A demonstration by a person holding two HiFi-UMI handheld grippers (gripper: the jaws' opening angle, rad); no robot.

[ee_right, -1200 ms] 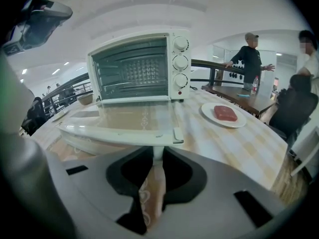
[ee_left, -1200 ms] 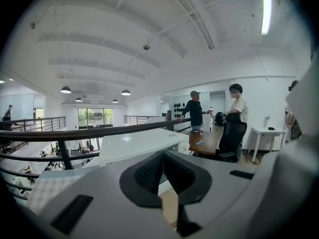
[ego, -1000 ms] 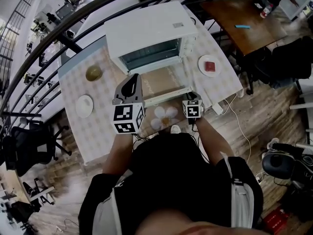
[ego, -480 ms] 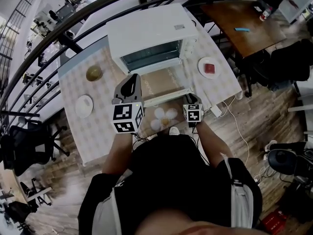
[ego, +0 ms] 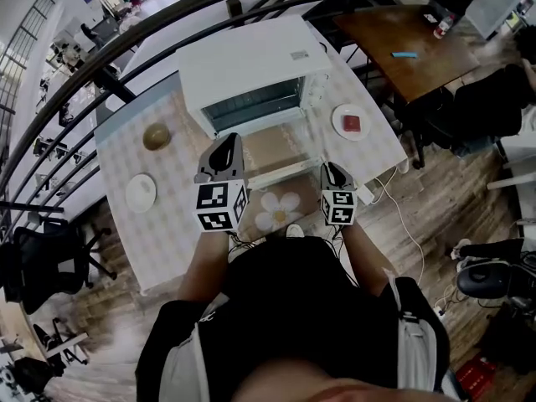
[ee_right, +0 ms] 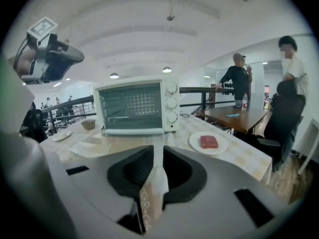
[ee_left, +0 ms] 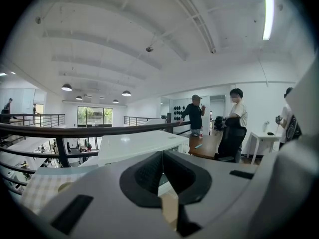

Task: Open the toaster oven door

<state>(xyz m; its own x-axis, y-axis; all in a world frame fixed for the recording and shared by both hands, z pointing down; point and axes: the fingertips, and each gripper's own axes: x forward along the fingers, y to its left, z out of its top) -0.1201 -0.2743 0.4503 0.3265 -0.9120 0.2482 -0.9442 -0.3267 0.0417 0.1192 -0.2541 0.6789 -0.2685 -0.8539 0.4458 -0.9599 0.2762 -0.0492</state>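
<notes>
The white toaster oven point(ego: 251, 65) stands at the back of the checked table point(ego: 117, 157). Its glass door point(ego: 272, 149) lies folded down flat, with the handle point(ego: 280, 172) along the front edge. My left gripper point(ego: 223, 143) hovers over the door's left front corner, its jaws together and empty. My right gripper point(ego: 332, 168) is just off the handle's right end, touching nothing. Its jaws are closing, with a narrow gap and nothing between them. The right gripper view faces the oven point(ee_right: 134, 106) with its cavity exposed beyond the right gripper point(ee_right: 158, 151). In the left gripper view, the left gripper point(ee_left: 162, 156) points over the oven's top point(ee_left: 134, 143).
A white plate with a red block point(ego: 352, 122) sits right of the oven. A brown bowl point(ego: 156, 136) and a small white plate point(ego: 141, 193) are on the left. A flower-shaped mat point(ego: 279, 210) lies at the near edge. A black railing point(ego: 126, 32) runs behind. People stand by a wooden table point(ee_right: 234, 114).
My right gripper has drawn back a little from the door handle's right end, toward me. The door stays flat open. The left gripper has hardly moved.
</notes>
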